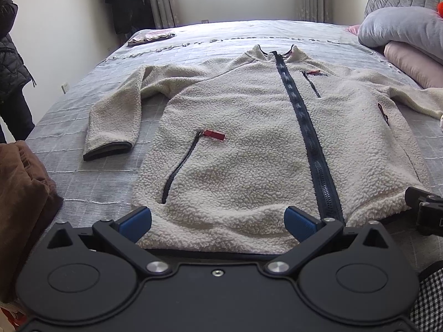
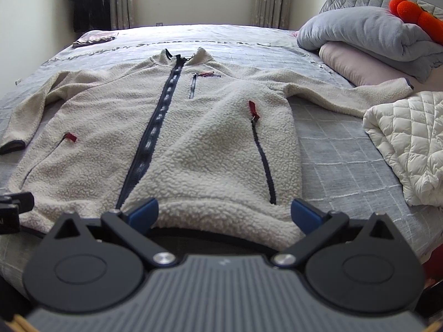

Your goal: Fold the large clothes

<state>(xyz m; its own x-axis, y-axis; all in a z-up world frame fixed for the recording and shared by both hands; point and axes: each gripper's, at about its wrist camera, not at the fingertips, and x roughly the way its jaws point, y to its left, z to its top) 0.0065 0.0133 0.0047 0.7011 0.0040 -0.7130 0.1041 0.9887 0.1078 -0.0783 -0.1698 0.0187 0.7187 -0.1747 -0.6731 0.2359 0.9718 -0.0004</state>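
Note:
A cream fleece jacket with a dark front zipper lies flat, front up, on the grey bed, sleeves spread to both sides. It also shows in the right wrist view. My left gripper is open and empty, its blue pads just above the jacket's bottom hem on the left half. My right gripper is open and empty, over the hem on the right half. The right gripper's edge shows in the left wrist view.
A grey checked bedspread covers the bed. A white quilted jacket lies at the right. Grey and pink bedding is piled at the headboard. A brown garment lies at the left edge. A small folded cloth lies at the far corner.

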